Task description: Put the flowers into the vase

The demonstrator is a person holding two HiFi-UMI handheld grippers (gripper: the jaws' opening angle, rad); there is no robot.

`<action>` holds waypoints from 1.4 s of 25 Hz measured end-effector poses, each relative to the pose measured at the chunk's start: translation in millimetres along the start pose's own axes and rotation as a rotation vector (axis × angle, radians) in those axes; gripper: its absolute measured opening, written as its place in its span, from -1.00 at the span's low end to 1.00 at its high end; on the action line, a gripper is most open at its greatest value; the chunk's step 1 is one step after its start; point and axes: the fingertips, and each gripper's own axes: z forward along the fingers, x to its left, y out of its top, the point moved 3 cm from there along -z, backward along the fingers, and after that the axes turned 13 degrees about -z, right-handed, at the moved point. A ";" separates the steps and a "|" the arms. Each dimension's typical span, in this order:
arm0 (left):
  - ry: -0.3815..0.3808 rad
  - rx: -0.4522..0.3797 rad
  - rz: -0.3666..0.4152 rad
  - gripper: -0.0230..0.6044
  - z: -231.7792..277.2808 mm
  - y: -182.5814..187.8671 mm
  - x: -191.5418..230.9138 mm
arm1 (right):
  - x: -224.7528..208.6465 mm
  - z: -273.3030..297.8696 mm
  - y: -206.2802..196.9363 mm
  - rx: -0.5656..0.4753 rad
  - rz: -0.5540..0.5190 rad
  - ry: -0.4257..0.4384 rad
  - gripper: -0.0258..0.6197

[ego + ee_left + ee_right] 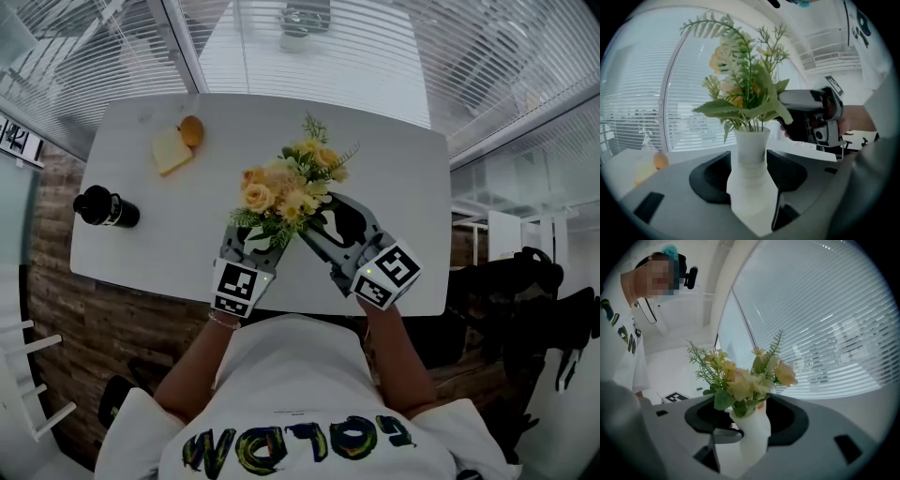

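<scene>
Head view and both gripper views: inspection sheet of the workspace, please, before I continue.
Surface: white table.
Job's things: flowers standing in white vase.
Clutter: bread slice, orange round item, black bottle, all left of vase.
Grippers: left gripper shut on vase neck; right gripper open, jaws either side of vase.
Cables: nothing seen.
Surroundings: window blinds beyond table; wooden floor.

We see bright, even daylight coming through the blinds [328, 66] at the top of the head view. It nearly washes out the white table [403, 178], where shadows are faint. Both gripper views bulge like a fisheye and fall to black at the corners. There the flowers [745, 89] stand backlit and slightly soft, and the bottom foreground blurs.
</scene>
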 end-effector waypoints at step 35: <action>0.058 -0.260 -0.130 -0.76 -104.7 87.9 -14.6 | 21.1 -82.1 61.1 0.099 -0.258 -0.345 -0.73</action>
